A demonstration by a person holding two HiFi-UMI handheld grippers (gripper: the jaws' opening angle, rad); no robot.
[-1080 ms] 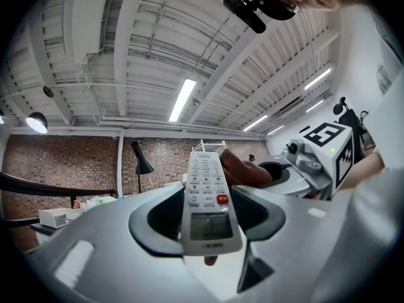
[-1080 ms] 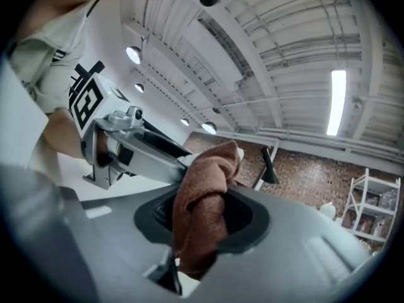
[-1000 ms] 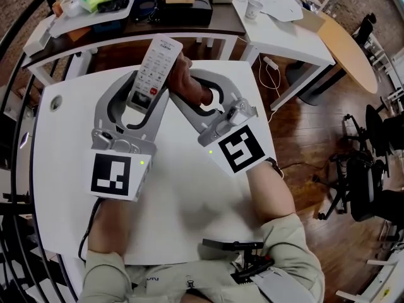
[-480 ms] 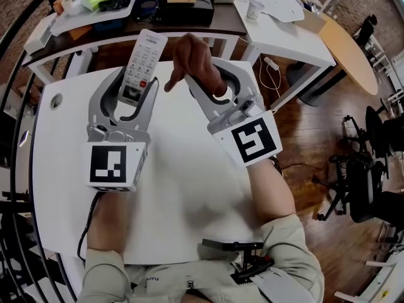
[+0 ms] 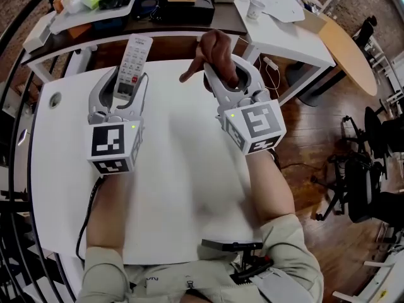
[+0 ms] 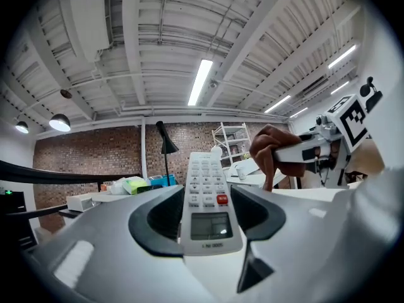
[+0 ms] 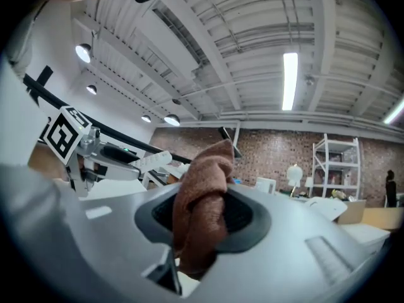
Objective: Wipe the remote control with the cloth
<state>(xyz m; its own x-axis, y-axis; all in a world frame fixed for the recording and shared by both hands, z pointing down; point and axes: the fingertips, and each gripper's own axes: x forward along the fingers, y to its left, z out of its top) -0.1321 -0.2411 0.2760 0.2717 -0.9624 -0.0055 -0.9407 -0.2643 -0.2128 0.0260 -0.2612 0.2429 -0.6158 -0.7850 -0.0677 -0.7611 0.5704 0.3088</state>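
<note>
My left gripper is shut on a white remote control, held by its lower end with the buttons facing up; the remote sticks out forward past the jaws over the white table's far edge. My right gripper is shut on a bunched brown cloth, which rises above its jaws as the cloth in the right gripper view. Remote and cloth are apart, with a gap of table between them. Each gripper shows in the other's view: the right gripper and the left gripper.
The white table lies under both grippers, with a small round hole at its left. Beyond its far edge stand a dark desk with a tray and boxes, and a white side table with a cup.
The two grippers have drawn apart: the left one moved left and back with the remote, the right one swung right with the cloth, which no longer touches the remote.
</note>
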